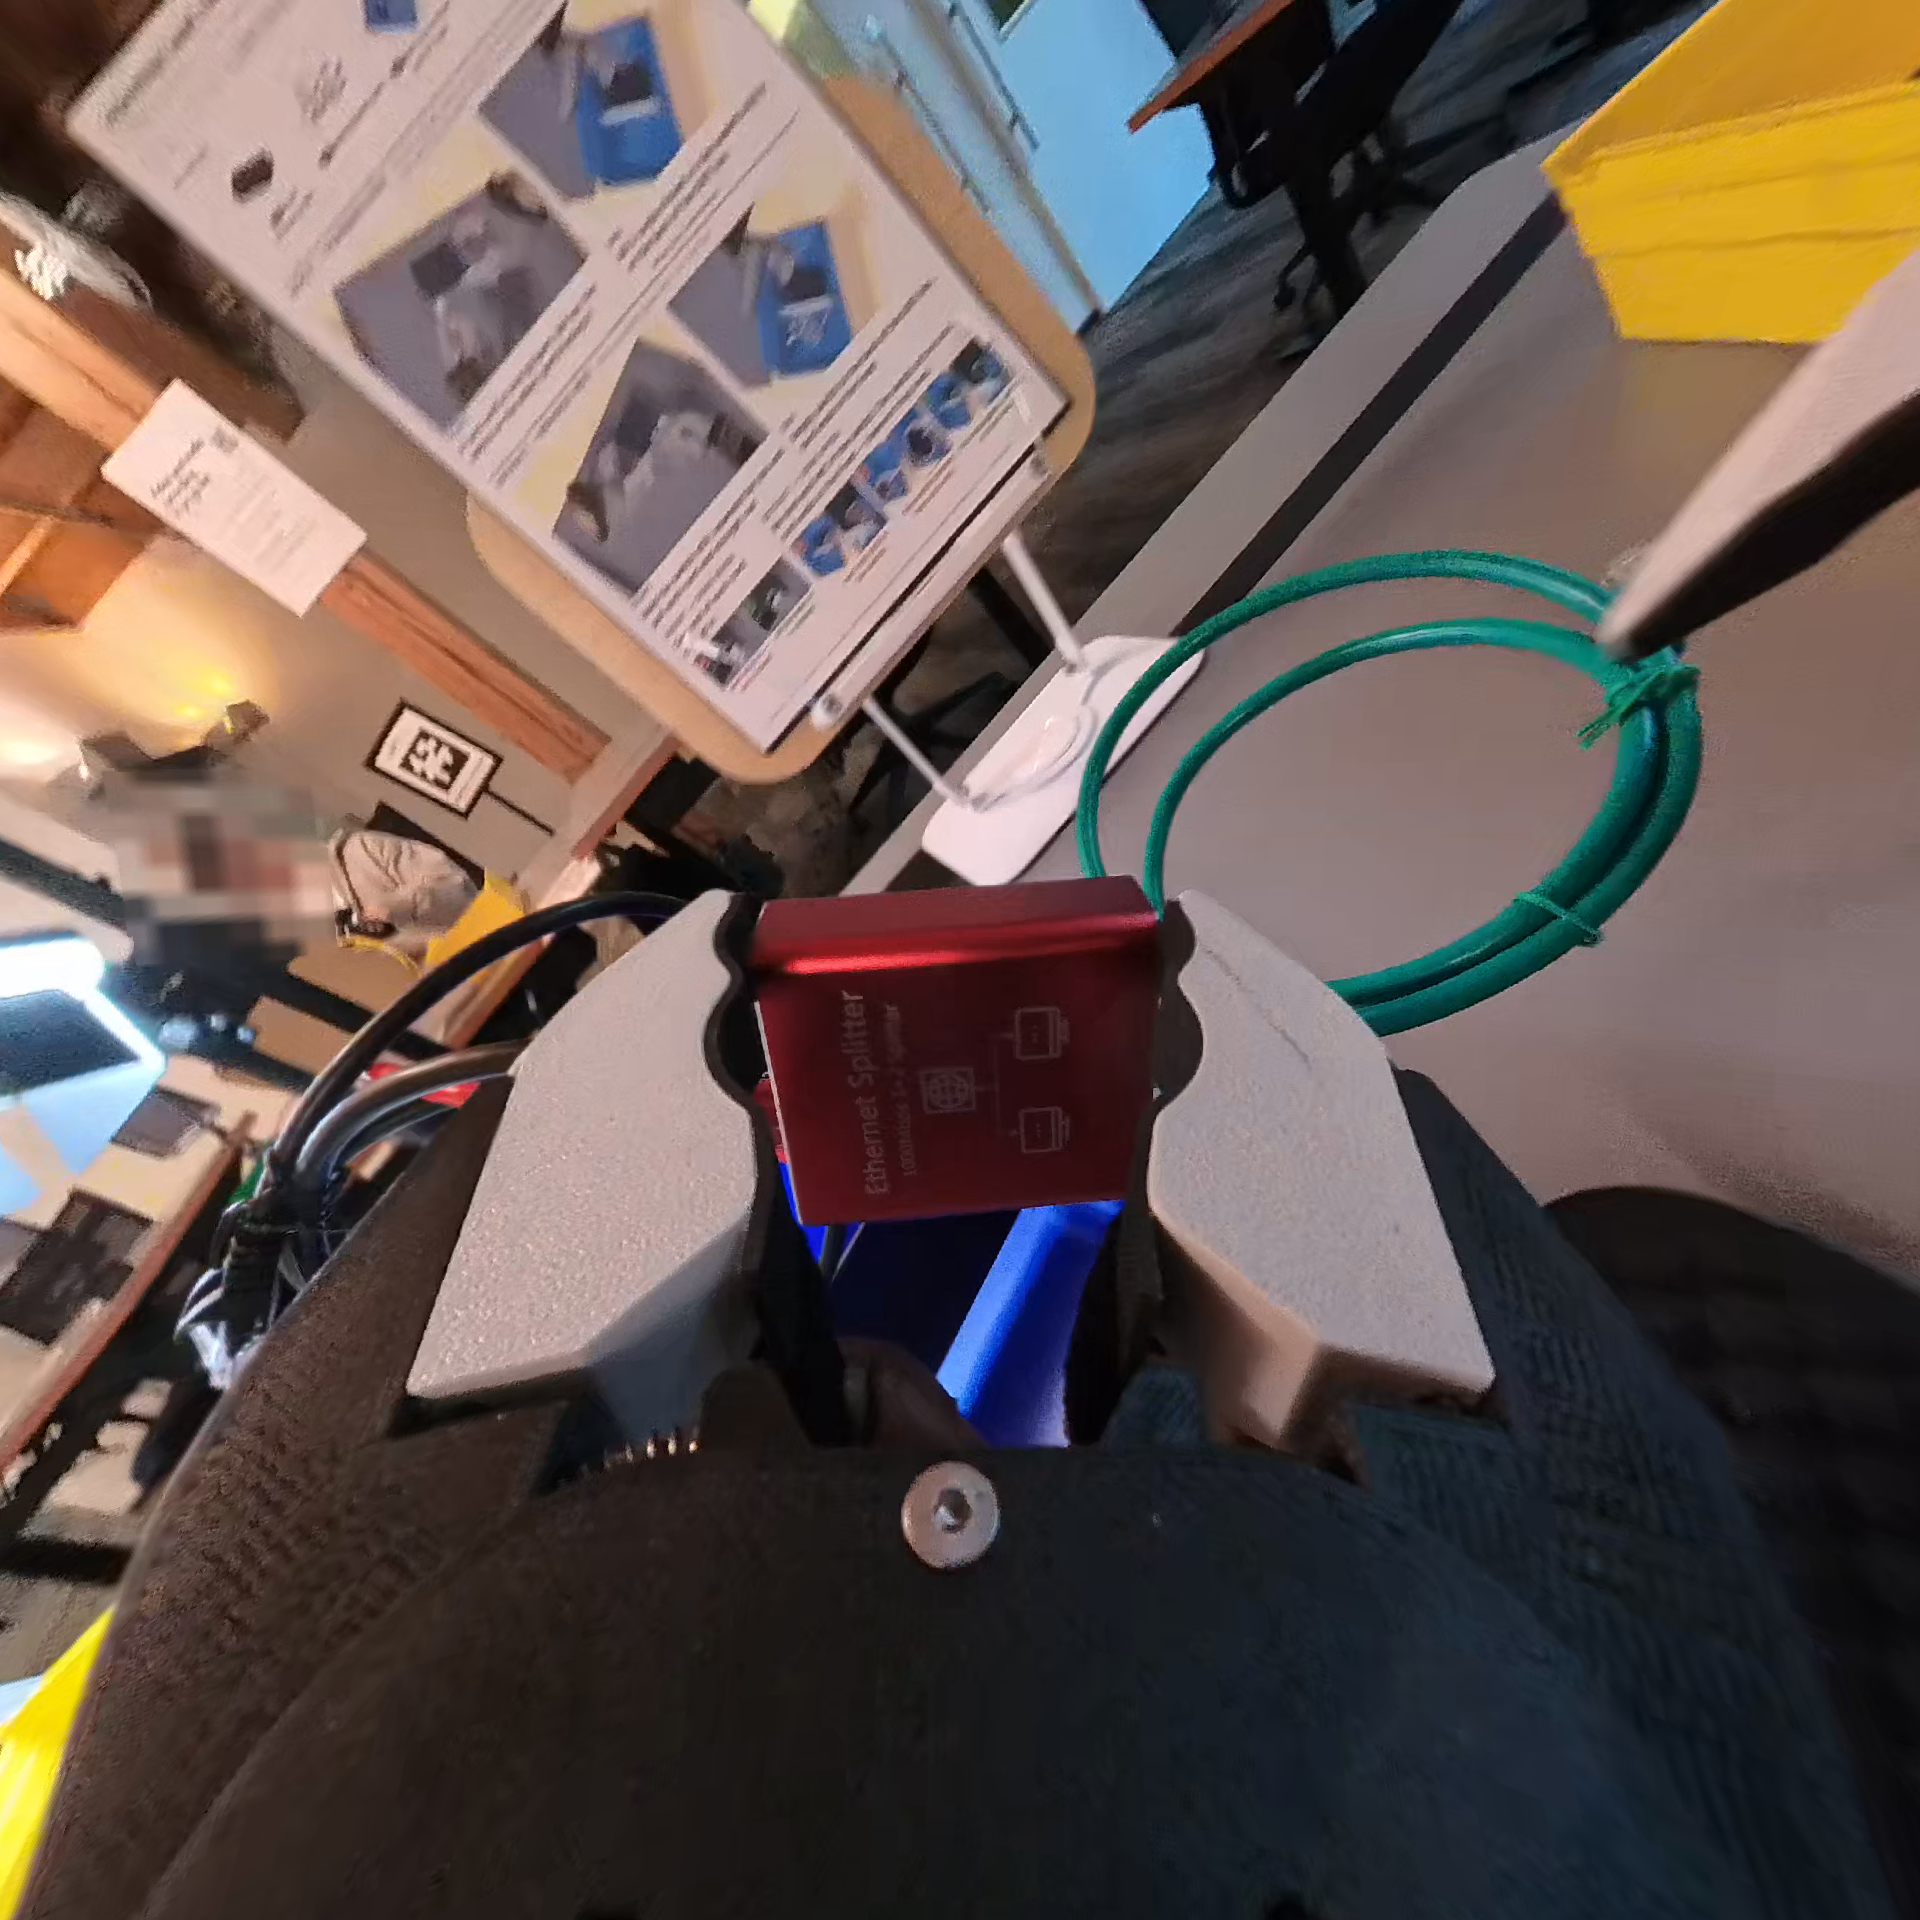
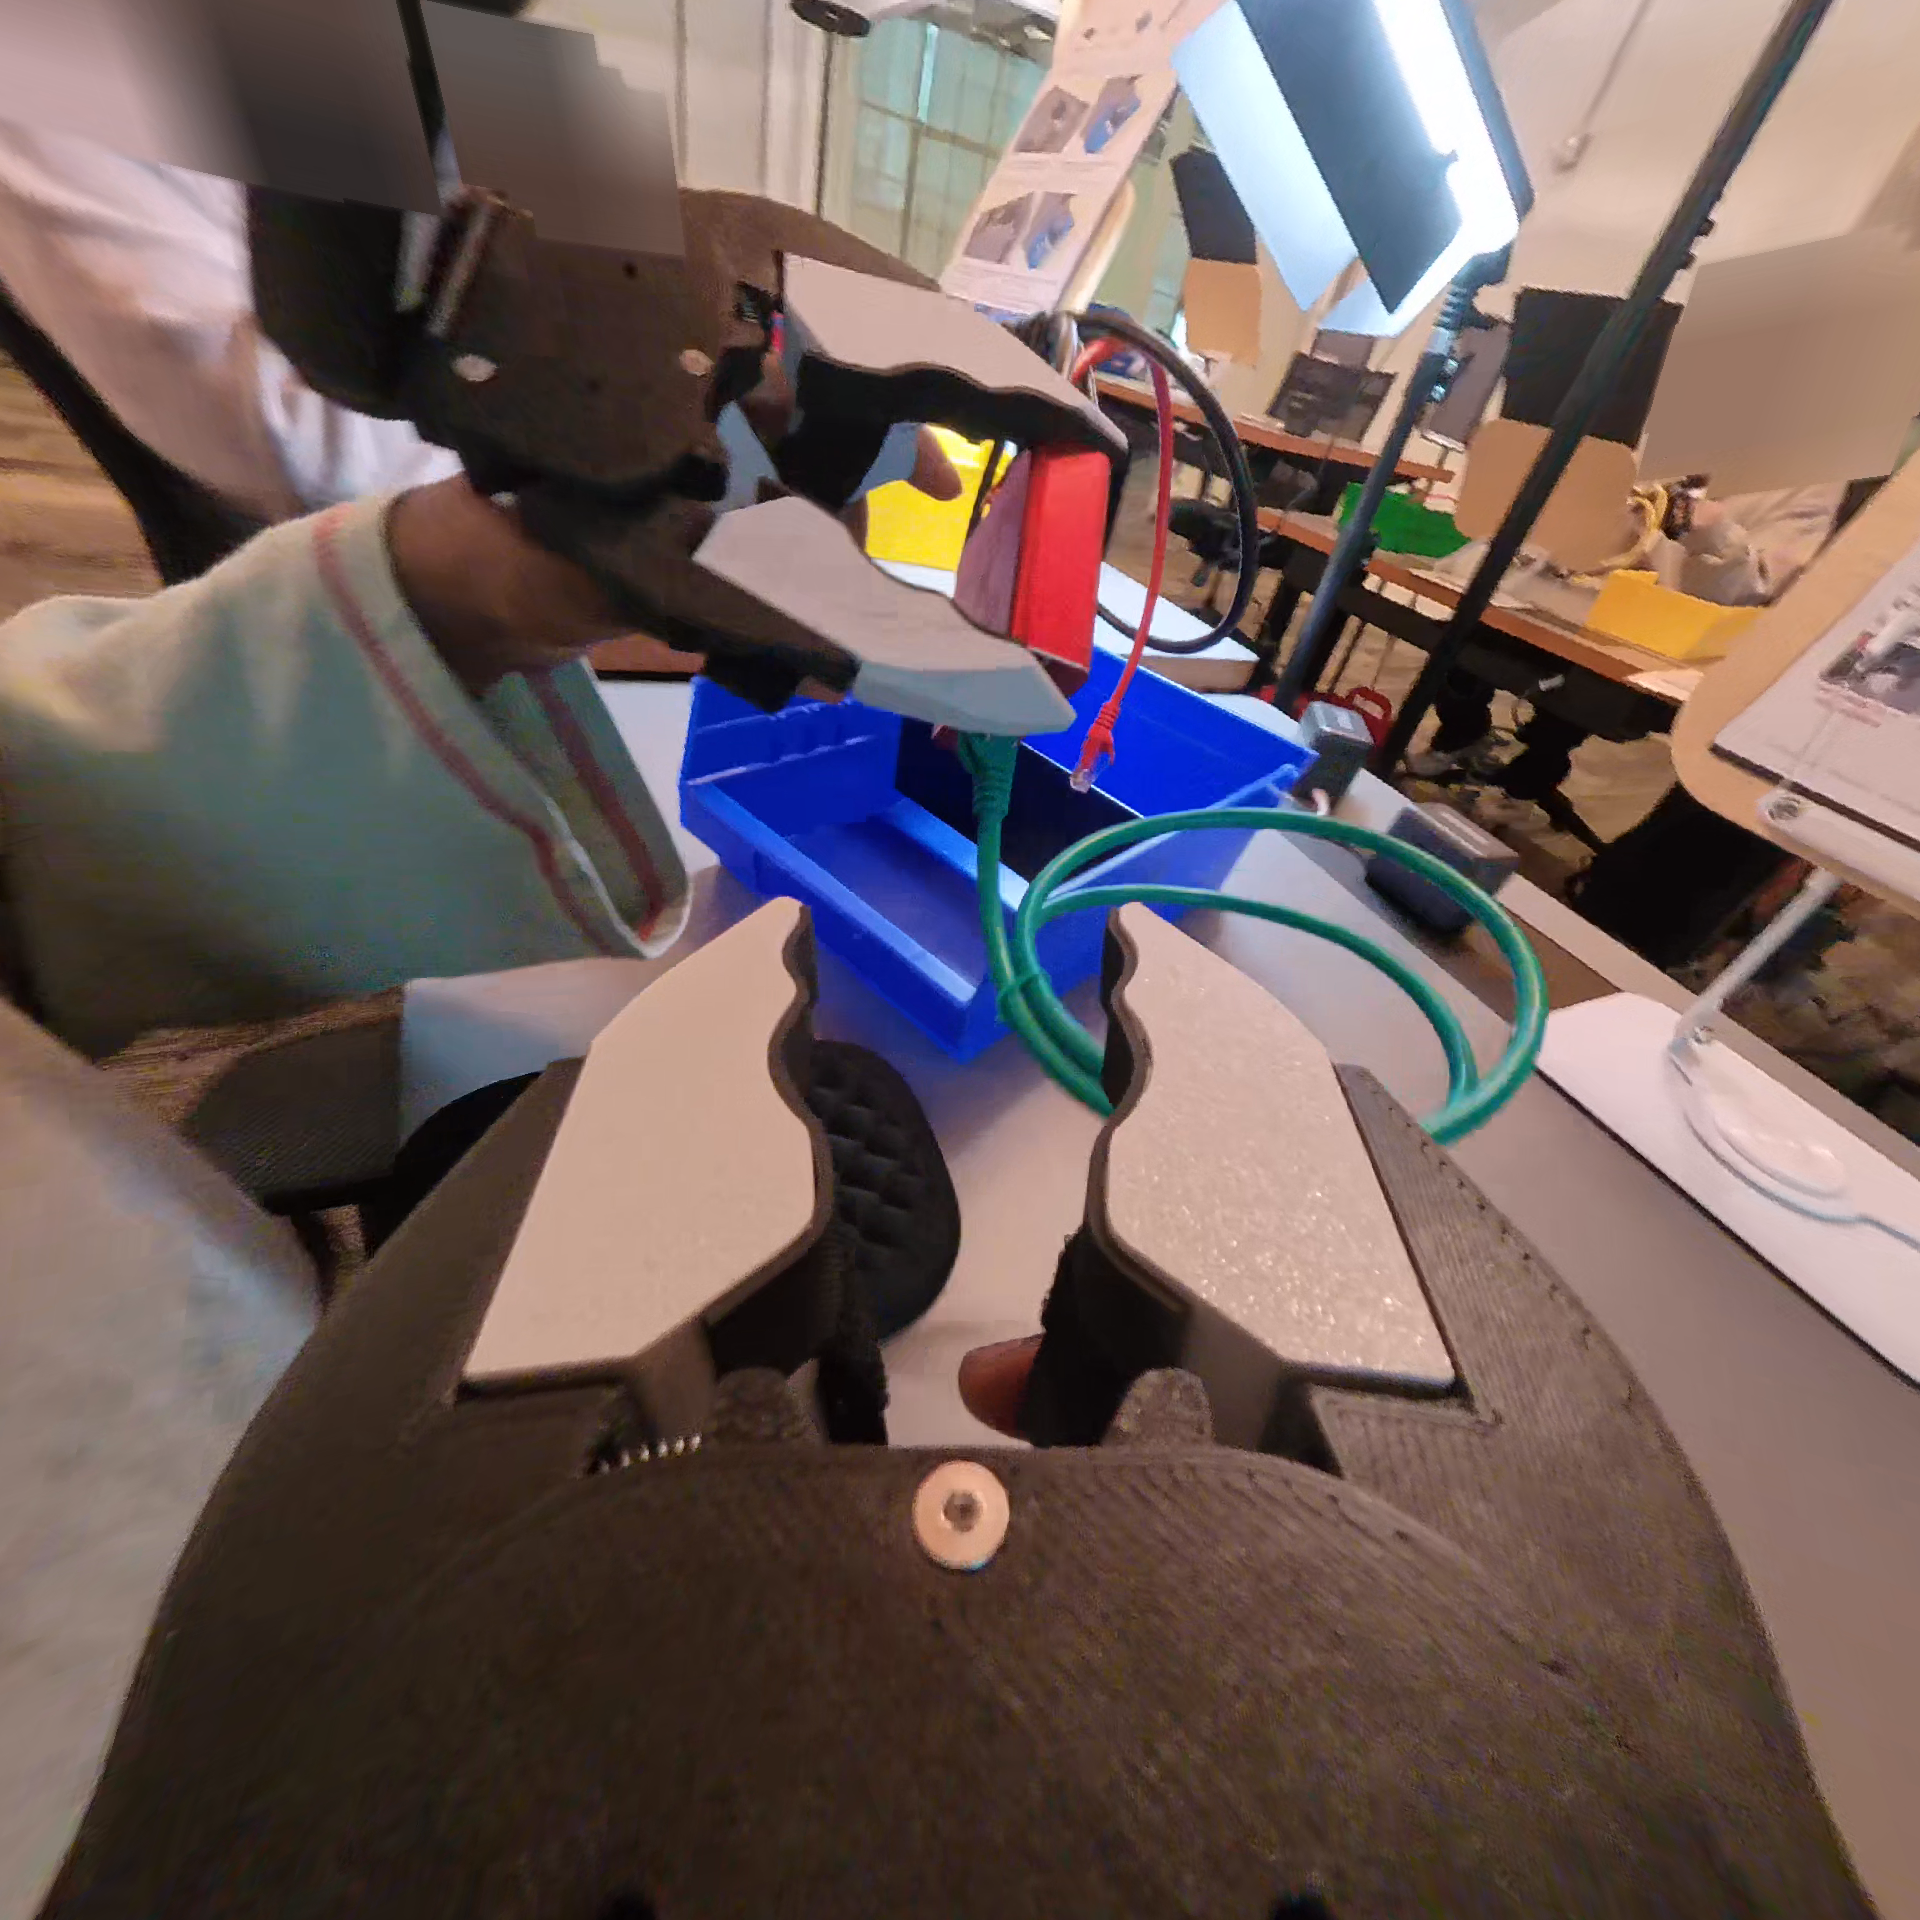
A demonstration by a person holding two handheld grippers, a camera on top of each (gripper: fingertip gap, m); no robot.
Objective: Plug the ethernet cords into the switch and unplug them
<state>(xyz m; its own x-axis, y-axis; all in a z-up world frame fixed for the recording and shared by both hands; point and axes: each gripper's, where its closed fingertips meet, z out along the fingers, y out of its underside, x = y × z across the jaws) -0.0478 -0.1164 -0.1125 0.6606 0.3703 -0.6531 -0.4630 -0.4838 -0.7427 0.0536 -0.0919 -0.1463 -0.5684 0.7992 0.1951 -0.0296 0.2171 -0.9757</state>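
My left gripper (image 1: 951,935) is shut on a red ethernet switch (image 1: 951,1081) and holds it in the air. The right wrist view shows that gripper (image 2: 1070,571) holding the switch (image 2: 1060,561) above a blue bin. A green cord's plug (image 2: 987,769) sits in the switch's underside. Its coil (image 2: 1351,914) lies on the table and also shows in the left wrist view (image 1: 1652,831). A red cord's plug (image 2: 1096,748) dangles free beside the switch. My right gripper (image 2: 956,935) is open, and the green cord runs past its right finger (image 2: 1236,1122).
The blue bin (image 2: 883,883) stands on the grey table under the switch. An instruction board (image 1: 582,343) on a white base (image 1: 1039,769) stands at the table edge. A yellow bin (image 1: 1745,208) is farther off. Two small grey boxes (image 2: 1444,852) lie behind the blue bin.
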